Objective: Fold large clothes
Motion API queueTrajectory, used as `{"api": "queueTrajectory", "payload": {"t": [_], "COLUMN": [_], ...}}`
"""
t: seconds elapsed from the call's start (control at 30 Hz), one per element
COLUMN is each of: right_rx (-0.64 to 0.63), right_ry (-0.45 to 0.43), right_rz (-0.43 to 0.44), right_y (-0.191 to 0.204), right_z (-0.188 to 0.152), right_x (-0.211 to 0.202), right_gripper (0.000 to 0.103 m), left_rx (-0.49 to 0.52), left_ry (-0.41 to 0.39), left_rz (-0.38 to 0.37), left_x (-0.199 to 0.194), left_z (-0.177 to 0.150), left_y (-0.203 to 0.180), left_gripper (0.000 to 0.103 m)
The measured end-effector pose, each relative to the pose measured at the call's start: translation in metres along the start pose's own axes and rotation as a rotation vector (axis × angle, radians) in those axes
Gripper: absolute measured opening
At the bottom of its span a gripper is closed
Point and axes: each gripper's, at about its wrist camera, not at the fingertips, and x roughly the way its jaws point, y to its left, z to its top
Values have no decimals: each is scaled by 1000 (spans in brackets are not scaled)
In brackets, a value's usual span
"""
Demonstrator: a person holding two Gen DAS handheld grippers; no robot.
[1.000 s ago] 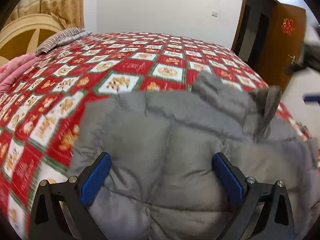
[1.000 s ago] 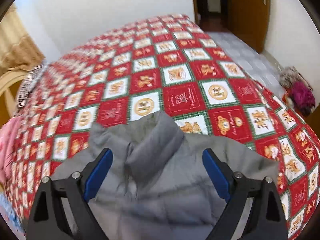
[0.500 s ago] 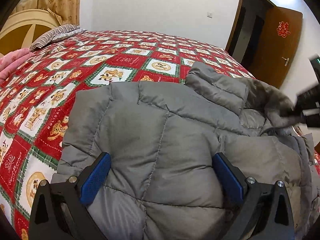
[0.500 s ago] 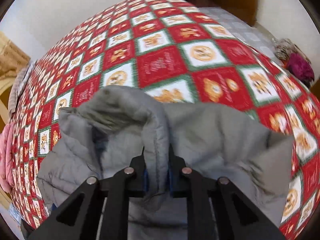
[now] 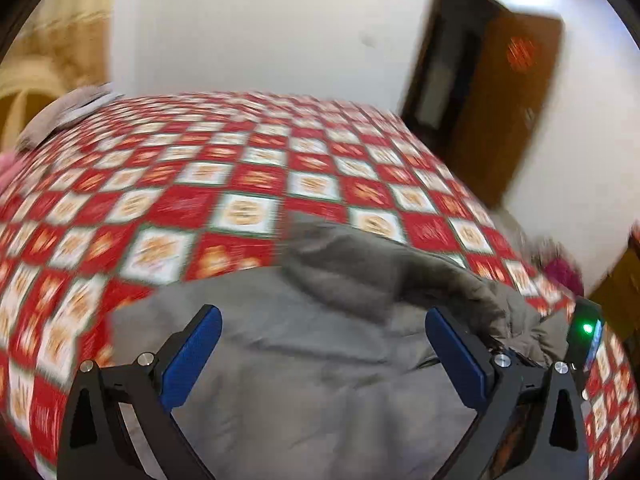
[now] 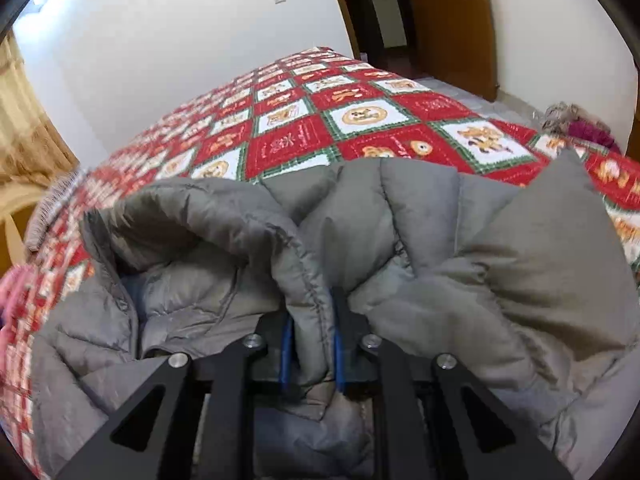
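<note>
A grey quilted puffer jacket (image 5: pixel 320 360) lies on a bed with a red, white and green patchwork quilt (image 5: pixel 240 184). My left gripper (image 5: pixel 324 344) hovers open above the jacket's back, its blue pads wide apart and holding nothing. My right gripper (image 6: pixel 310 320) is shut on a folded edge of the grey jacket (image 6: pixel 420 240) near its collar, lifting that fold so the lining shows to the left. The right gripper's body, with a green light (image 5: pixel 587 328), shows at the right edge of the left wrist view.
A striped pillow (image 5: pixel 68 108) and a cream headboard (image 5: pixel 24 100) stand at the bed's far left. Brown doors (image 6: pixel 448 20) lie beyond the bed. A bundle of purple cloth (image 6: pixel 588 130) sits on the floor at the right. Pink fabric (image 6: pixel 12 288) lies at the left.
My right gripper closed from wide open onto the jacket's fold and lifted it. My left gripper rose and drew back from the jacket, staying open.
</note>
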Motion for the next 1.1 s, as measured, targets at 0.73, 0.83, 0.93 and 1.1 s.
{"api": "queueTrajectory", "payload": {"t": [0.73,0.83,0.93,1.1], "right_rx": [46,31,23,35], "right_ry": [-19,-11,25,-163], "right_rz": [52,49,63,2], "right_y": [-2,0,2,0], "right_z": [-10,-10,-7,2], "right_x": [2,3,2,-69], "right_gripper": [16,21,28,44], "left_rx": [-225,-299,-378,-406], "left_ry": [83,-4,-27,-38], "left_rz": [221,178,129,90], "left_x": [59,57,54,54], "left_z": [-52,-75,-79,-80], "left_y": [60,66,76,81], "left_gripper": [11,13,13,13]}}
